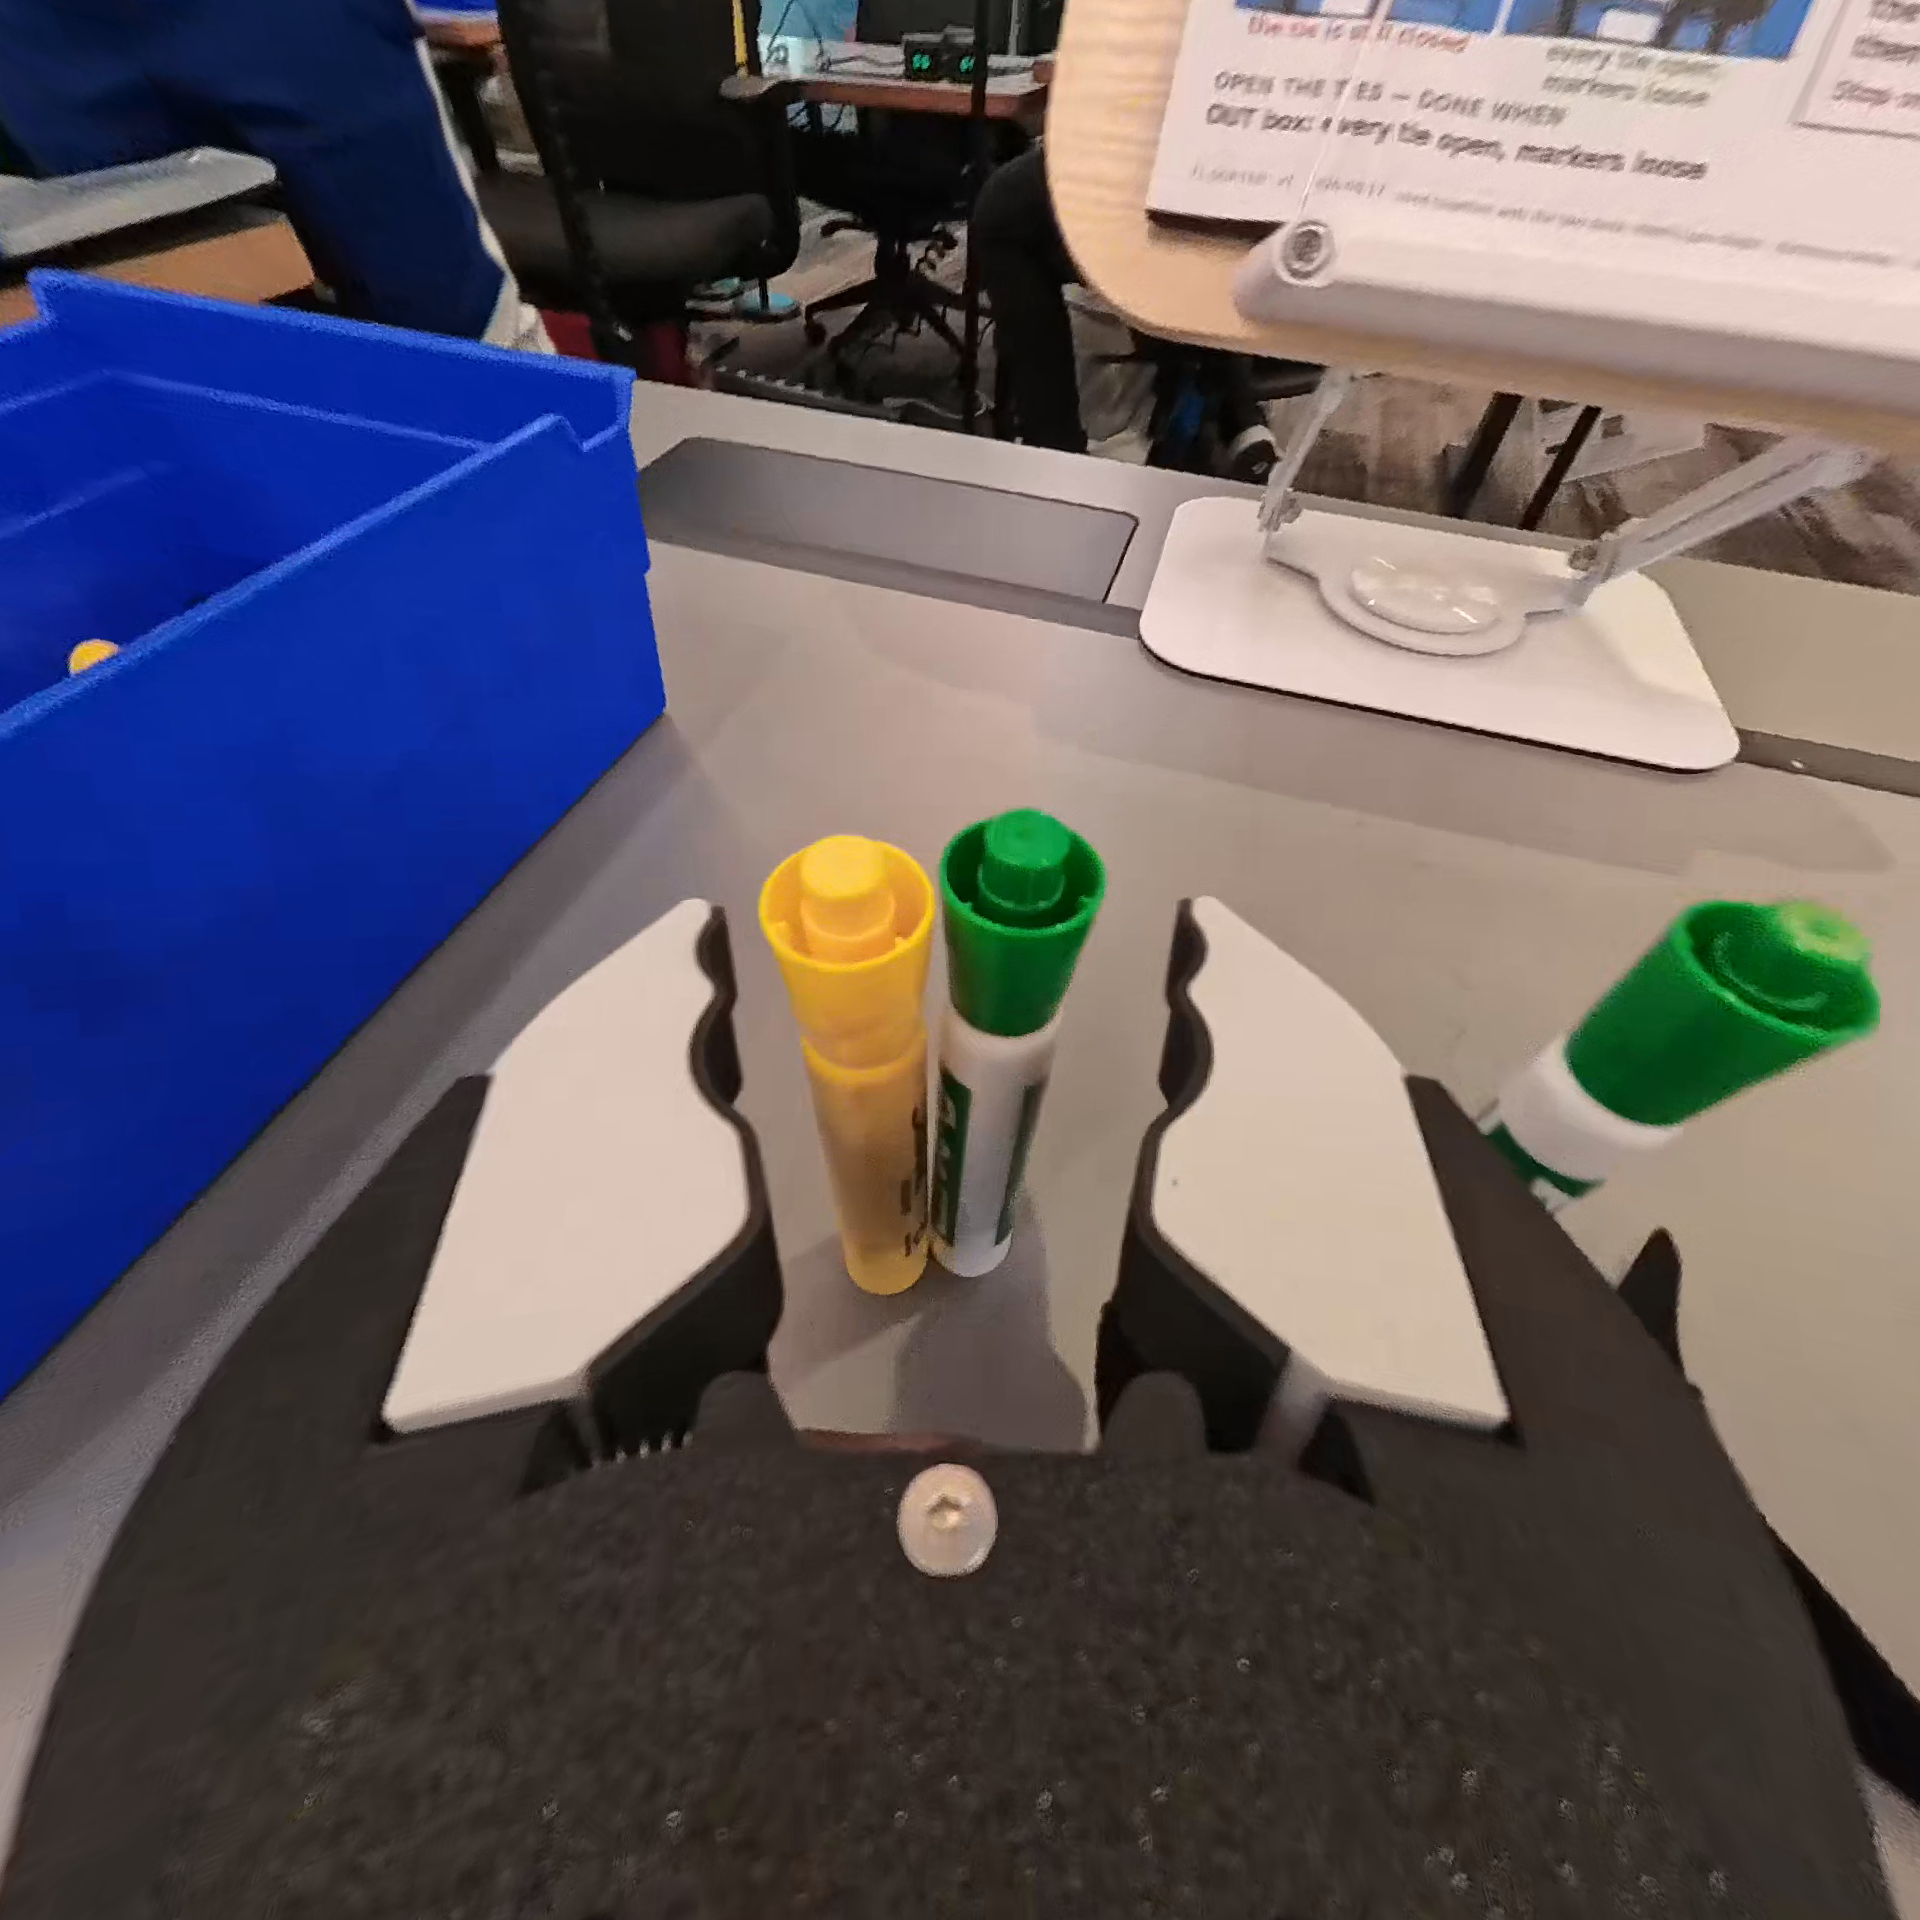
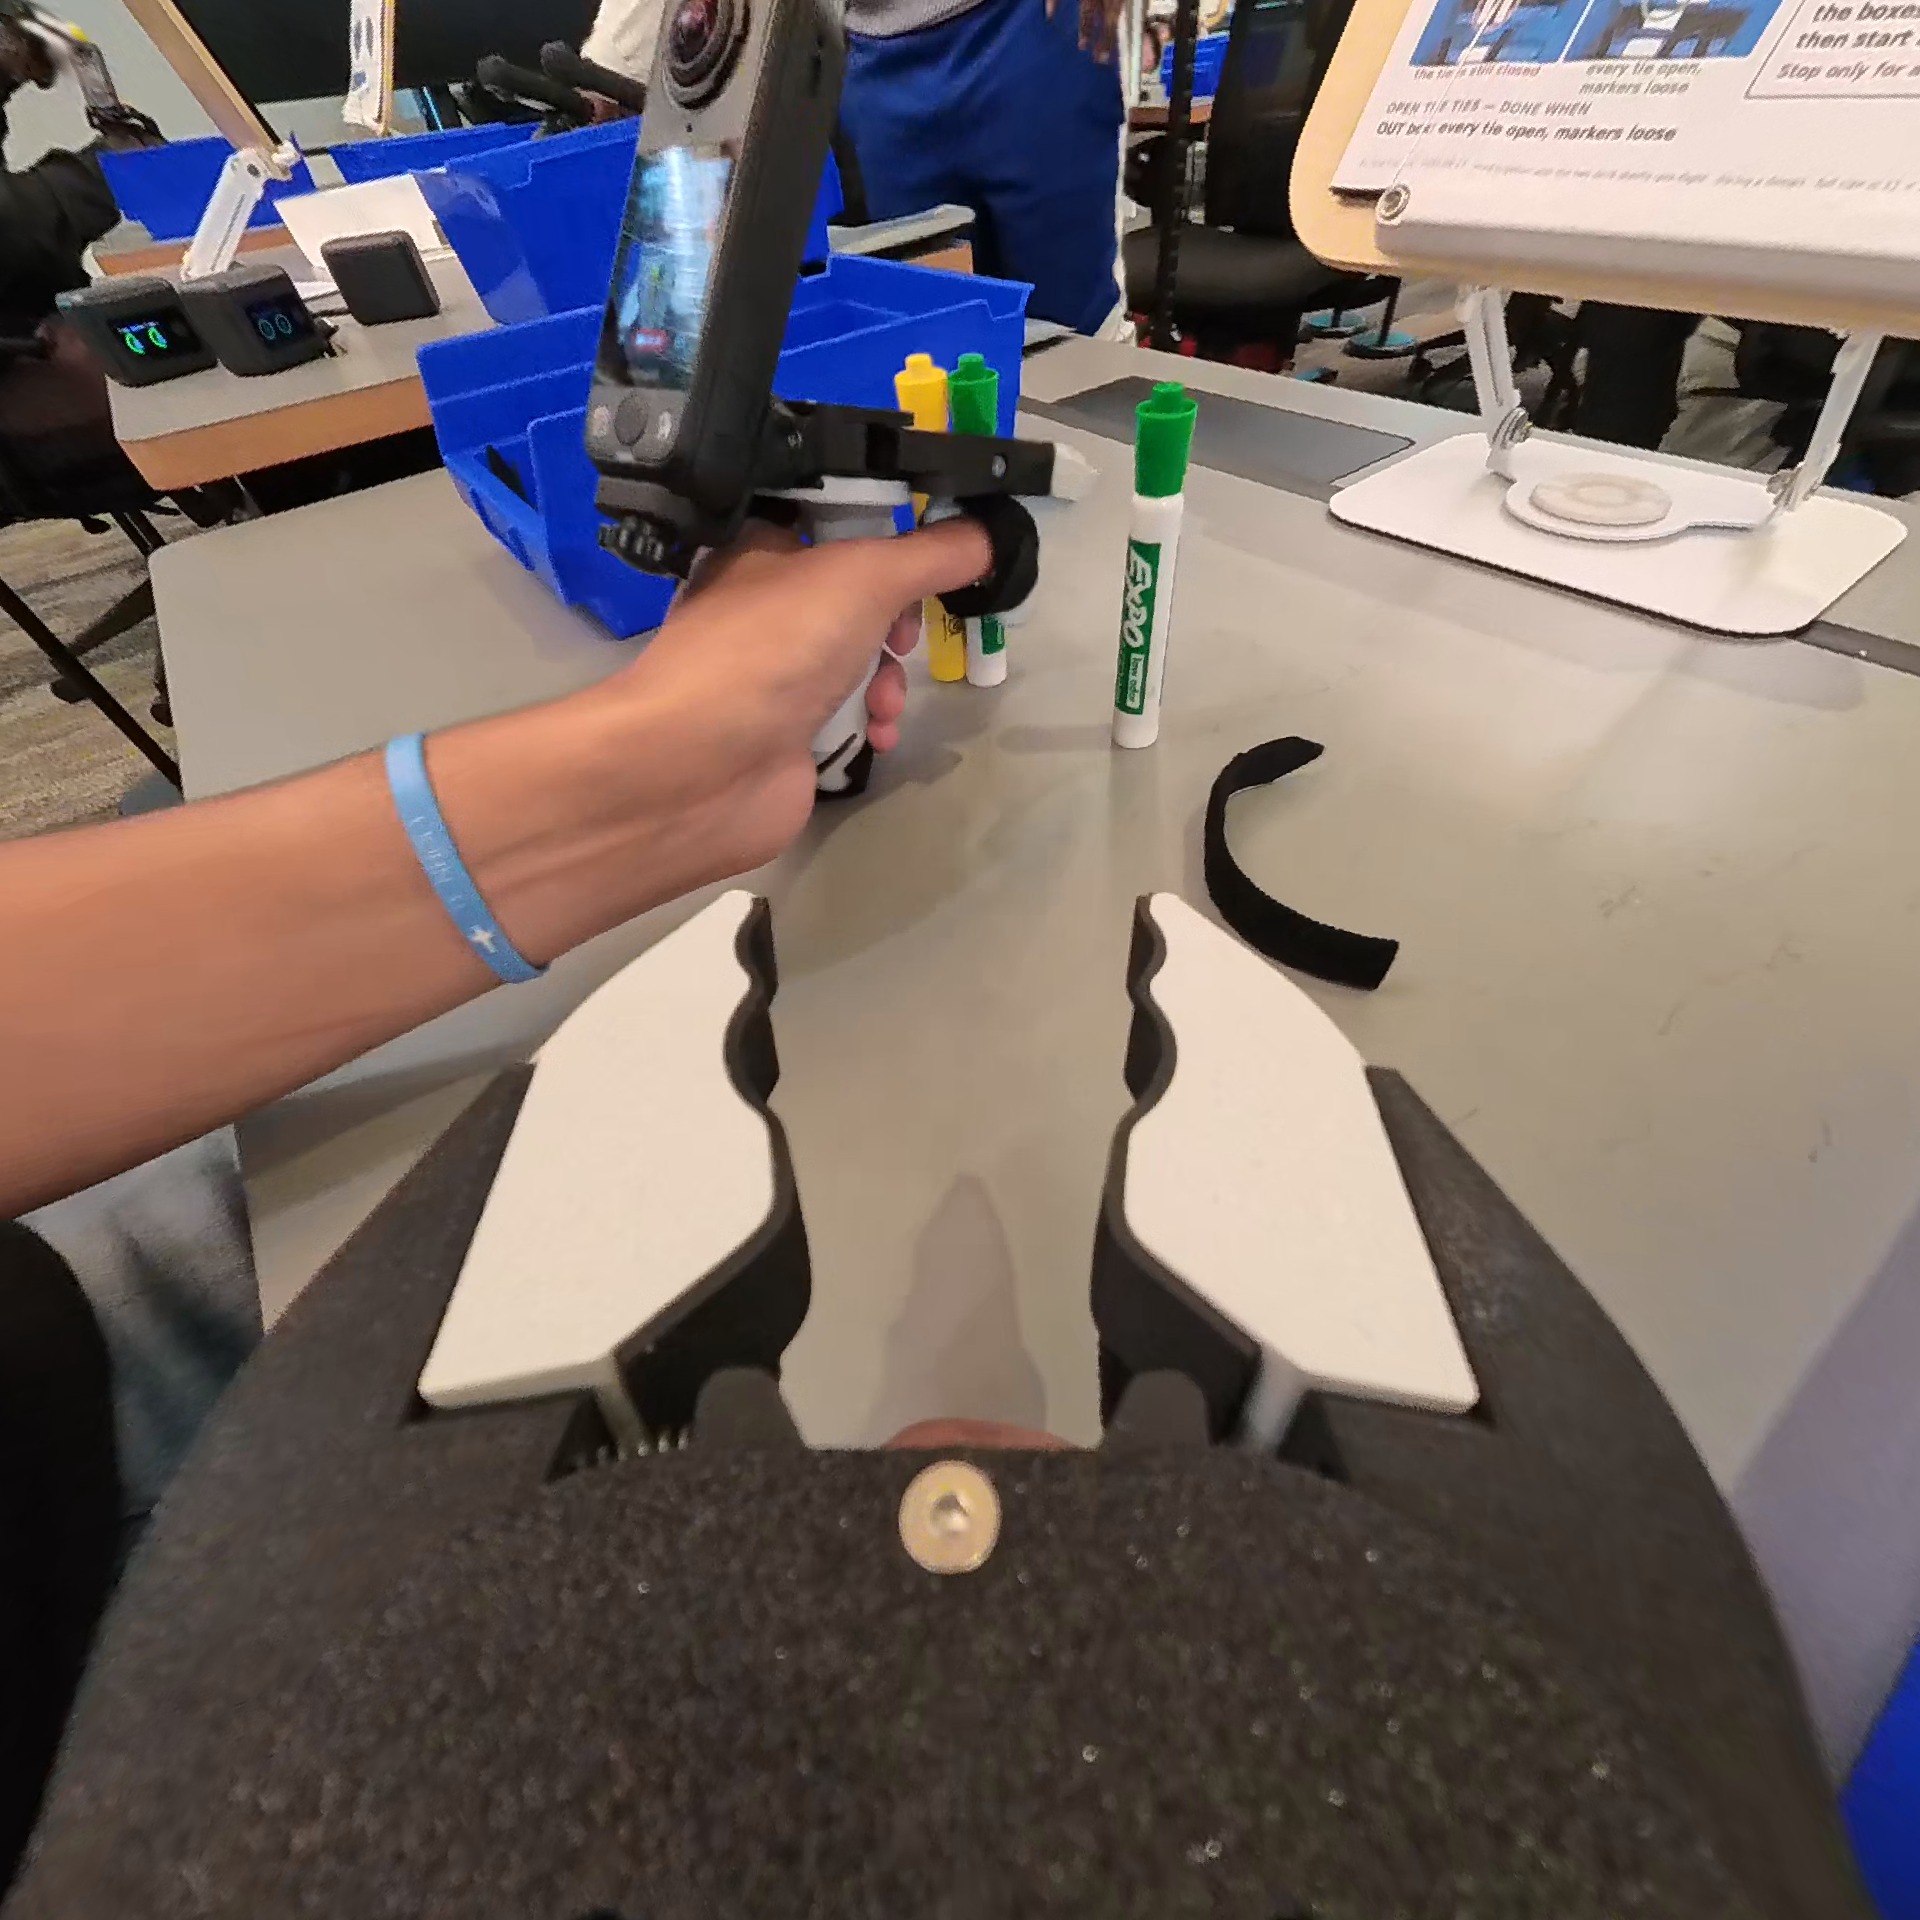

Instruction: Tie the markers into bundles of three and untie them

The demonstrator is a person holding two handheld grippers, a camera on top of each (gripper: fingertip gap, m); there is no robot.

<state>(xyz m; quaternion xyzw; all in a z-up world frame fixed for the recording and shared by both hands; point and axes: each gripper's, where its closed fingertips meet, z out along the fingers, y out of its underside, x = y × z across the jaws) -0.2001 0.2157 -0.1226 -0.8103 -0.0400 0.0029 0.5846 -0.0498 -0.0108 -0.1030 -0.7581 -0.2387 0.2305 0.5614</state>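
While printed lettering runs down the barrels of the markers and a printed sheet sits on a white stand at the far right of the desk, none of that writing is repeated here. Three markers are in view, all standing upright on their ends, caps up. The yellow marker and a green marker stand side by side, touching or nearly so, between the fingers of the left gripper; those fingers are spread wide, one on each side of the pair, with a gap to each marker, gripping nothing. The second green marker stands alone, just to the right of that gripper. Both green markers have white barrels with green caps and green label bands; the yellow one is yellow all over.

One black strap lies unfastened on the desk in a loose curve, near the lone green marker and ahead of the right gripper. The right gripper's fingers are also apart and hold nothing, with bare desk between them.

A hand with a light blue wristband holds the left gripper's handle. One blue bin stands at the left, close to the paired markers, with a small yellow thing inside.
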